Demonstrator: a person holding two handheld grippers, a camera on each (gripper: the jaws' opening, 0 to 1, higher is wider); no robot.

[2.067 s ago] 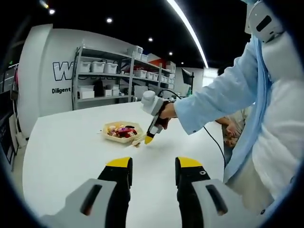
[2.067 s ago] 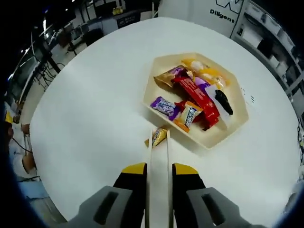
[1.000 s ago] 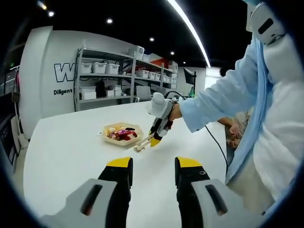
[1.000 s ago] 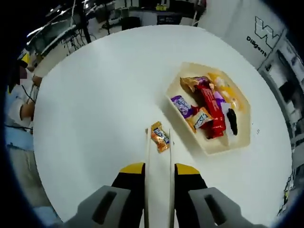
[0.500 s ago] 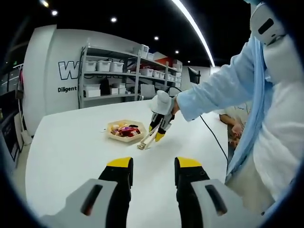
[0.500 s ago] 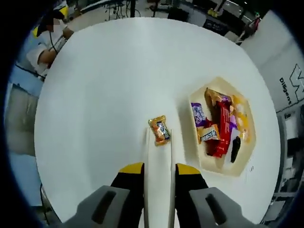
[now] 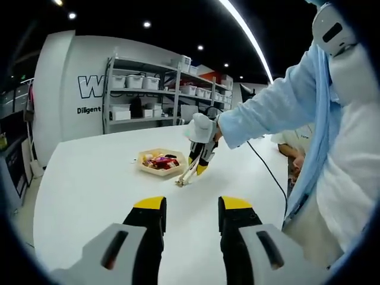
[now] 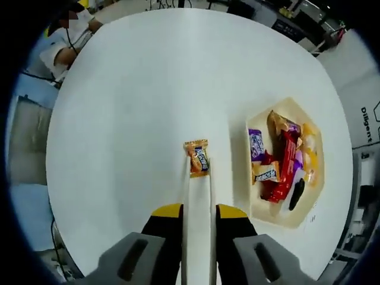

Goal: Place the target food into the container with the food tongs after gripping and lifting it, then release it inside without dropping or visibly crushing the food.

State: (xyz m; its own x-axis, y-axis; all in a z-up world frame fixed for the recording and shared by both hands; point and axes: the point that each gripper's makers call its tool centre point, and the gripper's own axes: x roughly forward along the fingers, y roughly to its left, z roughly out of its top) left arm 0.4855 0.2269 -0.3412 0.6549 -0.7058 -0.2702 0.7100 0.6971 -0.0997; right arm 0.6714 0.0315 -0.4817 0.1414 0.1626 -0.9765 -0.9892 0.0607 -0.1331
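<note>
The right gripper (image 8: pixel 198 217), clamped on the food tongs (image 8: pixel 199 196), reaches the light, crinkly, slippery orange candy (image 8: pixel 198 158); pinch its flat middle. The left gripper (image 7: pixel 191 208) idles open.

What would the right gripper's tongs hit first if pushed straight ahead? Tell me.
The orange candy packet: it sits at the tips of the tongs held by the right gripper, on the white table. Whether the tips already touch it is unclear.

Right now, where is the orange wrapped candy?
In the right gripper view, the orange candy lies on the white table at the tips of the food tongs, left of the beige tray and outside it.
</note>
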